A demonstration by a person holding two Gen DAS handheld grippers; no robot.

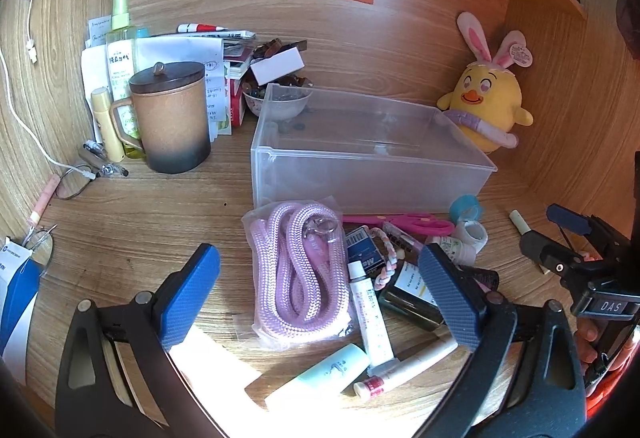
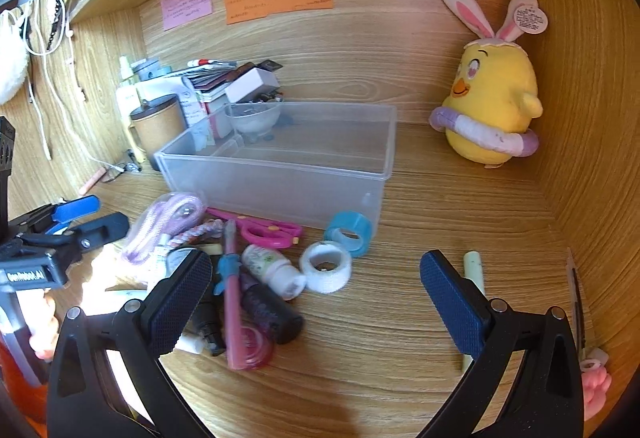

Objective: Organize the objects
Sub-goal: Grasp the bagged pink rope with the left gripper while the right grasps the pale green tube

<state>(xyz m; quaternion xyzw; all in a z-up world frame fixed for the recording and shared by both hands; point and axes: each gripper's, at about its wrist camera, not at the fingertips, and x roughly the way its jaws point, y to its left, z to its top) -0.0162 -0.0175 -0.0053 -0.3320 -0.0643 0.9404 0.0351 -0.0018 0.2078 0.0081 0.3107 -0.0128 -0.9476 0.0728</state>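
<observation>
A clear plastic box (image 1: 372,162) (image 2: 280,170) stands empty on the wooden desk. In front of it lies a pile: a bagged pink rope (image 1: 300,270) (image 2: 160,226), pink scissors (image 1: 404,224) (image 2: 264,230), a blue tape roll (image 2: 349,232), a white tape roll (image 2: 326,266), a white tube (image 1: 370,318), a small white bottle (image 2: 276,270) and a dark bottle (image 2: 268,310). My left gripper (image 1: 320,302) is open above the rope and tube. My right gripper (image 2: 316,302) is open above the desk by the white tape roll, holding nothing.
A yellow plush chick (image 1: 488,102) (image 2: 492,110) sits at the back right. A brown lidded mug (image 1: 172,118), bottles and a stack of papers stand at the back left. A pale stick (image 2: 474,274) lies by my right finger. A white cable (image 1: 24,110) hangs at the left wall.
</observation>
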